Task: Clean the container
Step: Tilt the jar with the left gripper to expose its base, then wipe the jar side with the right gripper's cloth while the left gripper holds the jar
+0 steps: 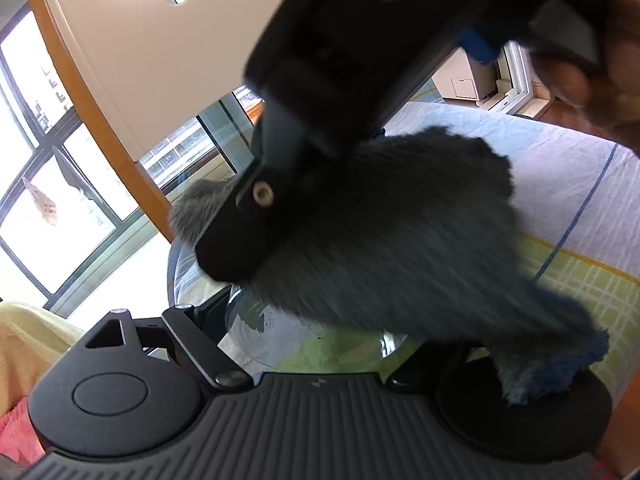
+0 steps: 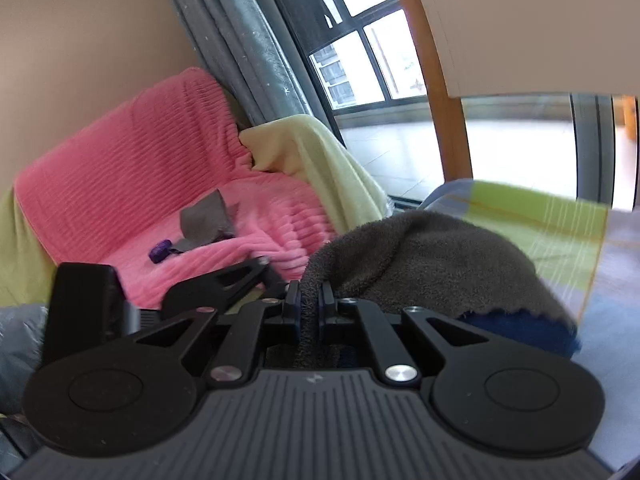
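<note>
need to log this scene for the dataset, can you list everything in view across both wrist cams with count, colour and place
cloth: one, dark grey with a blue edge, pinched in the right gripper and draped over the container
glass container: one, clear, between the left gripper's fingers, mostly under the cloth
bedsheet: one, pale blue with green and yellow checks, under the work
pink blanket: one, pink, on the seat on the left of the right wrist view
cream throw: one, pale yellow, beside the pink blanket
grey rag: one, grey, on the pink blanket
curtain: one, grey, by the window
left gripper: one, black, around the container
right gripper: one, black, shut on the cloth
</note>
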Tool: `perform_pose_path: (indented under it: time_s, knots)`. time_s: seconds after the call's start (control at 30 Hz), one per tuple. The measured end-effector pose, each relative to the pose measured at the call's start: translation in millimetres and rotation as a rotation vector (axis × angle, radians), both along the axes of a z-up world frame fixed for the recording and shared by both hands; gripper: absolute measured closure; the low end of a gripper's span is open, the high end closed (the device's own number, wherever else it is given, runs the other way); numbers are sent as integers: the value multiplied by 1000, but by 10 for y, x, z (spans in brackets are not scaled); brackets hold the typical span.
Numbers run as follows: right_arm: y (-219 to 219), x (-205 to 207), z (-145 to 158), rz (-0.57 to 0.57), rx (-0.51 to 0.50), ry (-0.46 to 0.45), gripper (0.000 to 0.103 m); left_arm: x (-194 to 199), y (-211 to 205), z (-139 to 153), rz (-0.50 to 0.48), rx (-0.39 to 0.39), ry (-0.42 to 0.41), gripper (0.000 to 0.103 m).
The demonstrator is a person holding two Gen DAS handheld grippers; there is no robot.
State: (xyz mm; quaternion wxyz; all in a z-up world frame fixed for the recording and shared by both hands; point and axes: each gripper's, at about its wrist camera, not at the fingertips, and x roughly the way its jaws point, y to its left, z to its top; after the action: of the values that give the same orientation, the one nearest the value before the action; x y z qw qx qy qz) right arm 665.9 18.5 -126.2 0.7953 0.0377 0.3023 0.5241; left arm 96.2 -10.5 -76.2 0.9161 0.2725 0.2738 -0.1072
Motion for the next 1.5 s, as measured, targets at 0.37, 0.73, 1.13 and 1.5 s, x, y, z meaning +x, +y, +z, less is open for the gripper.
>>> perform_pose_path:
  time_s: [0.37,0.73,1.13,1.5]
  knots:
    - [143,260,-26,-196,-102,-230,100,-47,12,-62,-5,3,-1,19]
    - [-301,274,-18,-288,42,-15,98,-52,150,-48,-4,-138,93,16]
    - [-159,-252,-106,-45,130,53,96,-187,-4,-242,-52,74,-13,17]
    - [-64,11,-192,-103,91,-92,101,-193,58,-340,-42,56,1,18]
